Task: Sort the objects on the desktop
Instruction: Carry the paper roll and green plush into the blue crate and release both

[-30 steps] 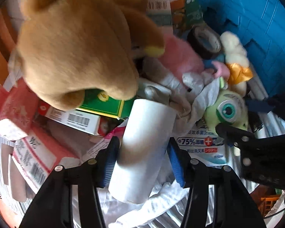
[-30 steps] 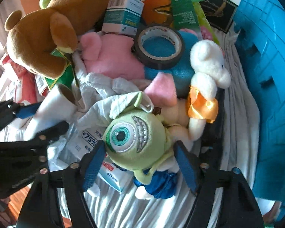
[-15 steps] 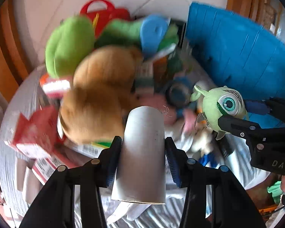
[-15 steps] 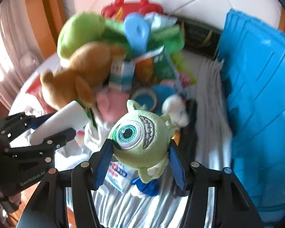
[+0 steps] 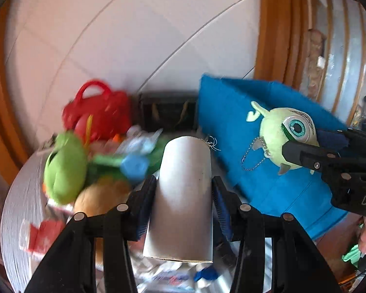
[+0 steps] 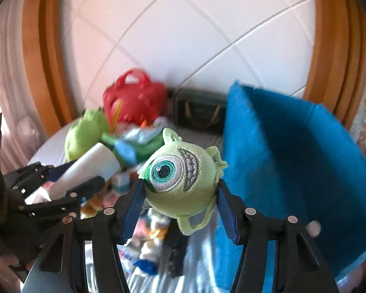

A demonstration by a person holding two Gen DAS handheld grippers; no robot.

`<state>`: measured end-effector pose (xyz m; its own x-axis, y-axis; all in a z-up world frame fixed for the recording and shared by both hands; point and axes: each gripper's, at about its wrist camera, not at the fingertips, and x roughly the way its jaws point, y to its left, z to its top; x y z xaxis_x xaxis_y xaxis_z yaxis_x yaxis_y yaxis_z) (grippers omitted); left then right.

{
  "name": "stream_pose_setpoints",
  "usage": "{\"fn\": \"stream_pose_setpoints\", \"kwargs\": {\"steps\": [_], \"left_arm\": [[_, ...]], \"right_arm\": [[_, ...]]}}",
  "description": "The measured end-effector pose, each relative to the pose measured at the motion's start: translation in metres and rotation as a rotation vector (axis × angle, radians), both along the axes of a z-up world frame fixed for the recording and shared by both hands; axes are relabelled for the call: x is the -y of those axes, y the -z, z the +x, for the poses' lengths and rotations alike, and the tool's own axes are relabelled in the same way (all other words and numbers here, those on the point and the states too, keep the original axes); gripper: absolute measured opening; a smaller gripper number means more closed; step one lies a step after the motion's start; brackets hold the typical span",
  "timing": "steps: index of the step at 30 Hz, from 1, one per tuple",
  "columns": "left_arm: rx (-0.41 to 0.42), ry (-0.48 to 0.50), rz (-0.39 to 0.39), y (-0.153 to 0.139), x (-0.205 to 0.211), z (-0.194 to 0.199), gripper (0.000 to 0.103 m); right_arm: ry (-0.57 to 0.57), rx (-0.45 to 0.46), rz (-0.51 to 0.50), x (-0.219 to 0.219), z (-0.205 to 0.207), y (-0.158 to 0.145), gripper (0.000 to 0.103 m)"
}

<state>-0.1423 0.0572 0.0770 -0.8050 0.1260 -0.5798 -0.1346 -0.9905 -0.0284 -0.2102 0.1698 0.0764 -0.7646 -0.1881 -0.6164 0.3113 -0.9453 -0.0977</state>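
Observation:
My left gripper [image 5: 184, 190] is shut on a white cardboard tube [image 5: 183, 195] and holds it above the pile. The tube also shows in the right wrist view [image 6: 85, 168], with the left gripper [image 6: 68, 178] around it. My right gripper [image 6: 180, 193] is shut on a green one-eyed plush toy [image 6: 180, 180] with a bead chain. The toy also shows in the left wrist view [image 5: 285, 136], held in the right gripper [image 5: 314, 141] in front of the blue bin.
A blue felt bin [image 5: 268, 171] [image 6: 292, 158] stands at the right. A pile with a green plush [image 5: 63, 168], a brown bear [image 5: 100, 197], a red bag [image 5: 100, 112] and boxes lies on the striped cloth [image 5: 14, 207]. A dark box [image 6: 200, 112] sits by the tiled wall.
Both grippers have lifted up and away from the pile, the left with the tube and the right with the green toy. The pile now lies farther below.

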Motion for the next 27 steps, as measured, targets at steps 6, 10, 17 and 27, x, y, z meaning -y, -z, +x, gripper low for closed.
{"fn": "stream_pose_setpoints", "kwargs": {"steps": [6, 10, 17, 27], "left_arm": [[-0.059, 0.083, 0.034, -0.053, -0.070, -0.025, 0.046], [-0.062, 0.145, 0.059, -0.086, -0.129, -0.052, 0.046], [0.113, 0.172, 0.066, -0.089, -0.228, -0.145, 0.046], [0.503, 0.061, -0.074, 0.023, -0.312, -0.254, 0.046]], "right_arm": [[0.085, -0.105, 0.011, -0.059, 0.001, -0.060, 0.057], [0.145, -0.141, 0.029, -0.116, -0.011, -0.097, 0.057], [0.225, -0.045, 0.077, -0.211, -0.070, -0.115, 0.057], [0.269, 0.364, 0.214, -0.296, -0.226, 0.022, 0.057]]}}
